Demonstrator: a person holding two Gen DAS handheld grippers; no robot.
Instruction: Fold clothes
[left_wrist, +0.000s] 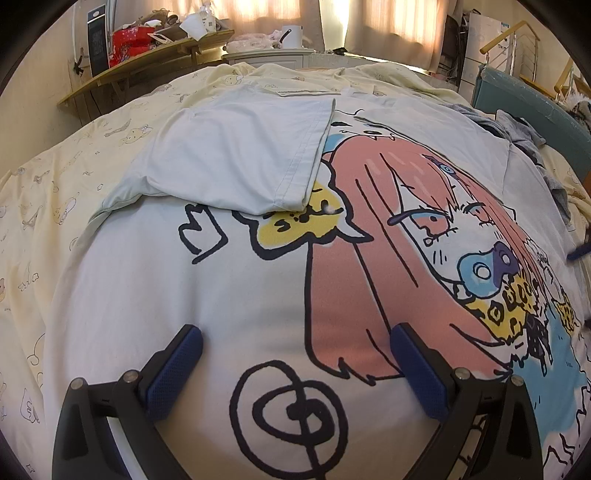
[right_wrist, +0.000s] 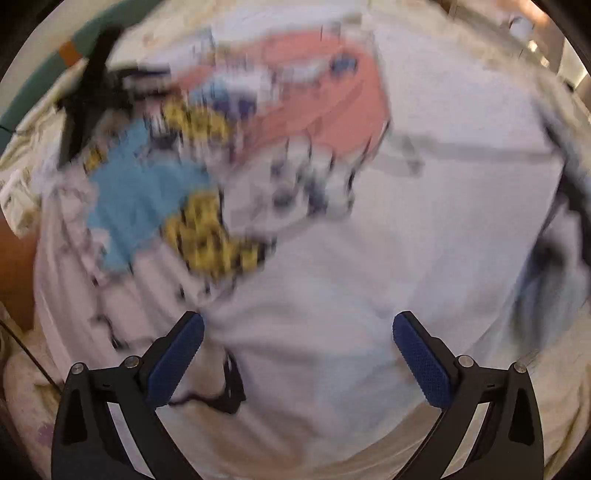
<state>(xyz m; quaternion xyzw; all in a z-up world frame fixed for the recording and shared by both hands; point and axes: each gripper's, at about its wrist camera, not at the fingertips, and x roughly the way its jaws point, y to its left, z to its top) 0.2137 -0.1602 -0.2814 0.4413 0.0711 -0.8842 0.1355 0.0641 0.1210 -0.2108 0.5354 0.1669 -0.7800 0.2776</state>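
no readable text anywhere, dark poster (left_wrist: 99, 44) on the shelf has lettering too tiny to read, t-shirt (left_wrist: 166, 288) is just cartoon art

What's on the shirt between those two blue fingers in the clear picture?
In the left wrist view, the left gripper is open over the T-shirt; a black spiral drawing lies between its fingers.

My left wrist feed is sharp and evenly lit: daylight glows through the drawn beige curtains (left_wrist: 373, 26) at the far wall, blowing out in patches, and the white printed cotton T-shirt (left_wrist: 229, 280) takes soft, faint shadows only along its folded sleeve. Fisheye bulge bends the bed outward and the corners go black. My right wrist feed is heavily motion-smeared; the print on the shirt (right_wrist: 332, 258) is streaked, while the blue-padded black right gripper (right_wrist: 297, 334) stays crisp.
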